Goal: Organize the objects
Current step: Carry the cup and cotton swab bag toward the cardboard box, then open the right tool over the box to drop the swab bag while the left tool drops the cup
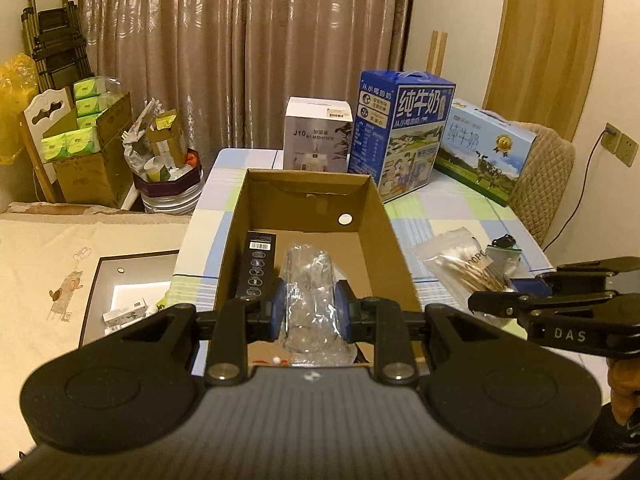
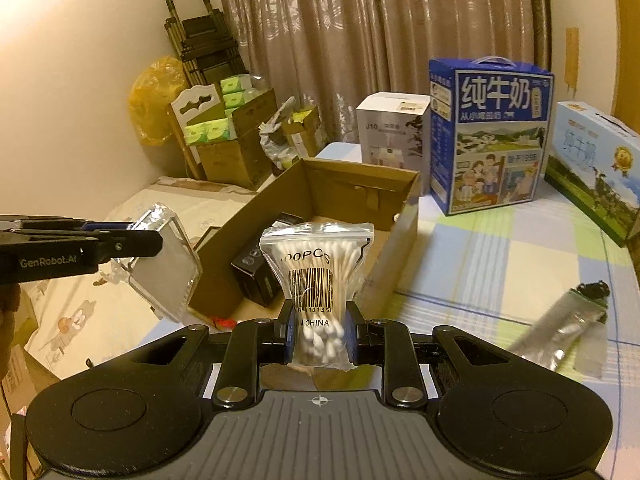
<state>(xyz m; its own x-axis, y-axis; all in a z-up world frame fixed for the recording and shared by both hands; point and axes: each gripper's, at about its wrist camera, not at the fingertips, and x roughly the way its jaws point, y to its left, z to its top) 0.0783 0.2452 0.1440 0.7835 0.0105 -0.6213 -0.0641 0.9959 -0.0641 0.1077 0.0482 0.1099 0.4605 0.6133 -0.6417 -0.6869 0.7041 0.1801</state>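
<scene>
The cardboard box (image 1: 316,216) lies open near the tabletop's left edge, its long axis running away from both grippers. The left gripper (image 1: 312,312), pinching a clear plastic package (image 1: 310,288), hangs over its near end and is nearer. The right gripper (image 2: 319,334), just right of the box, pinches an upright bag of cotton swabs (image 2: 316,276) by its lower end.
</scene>
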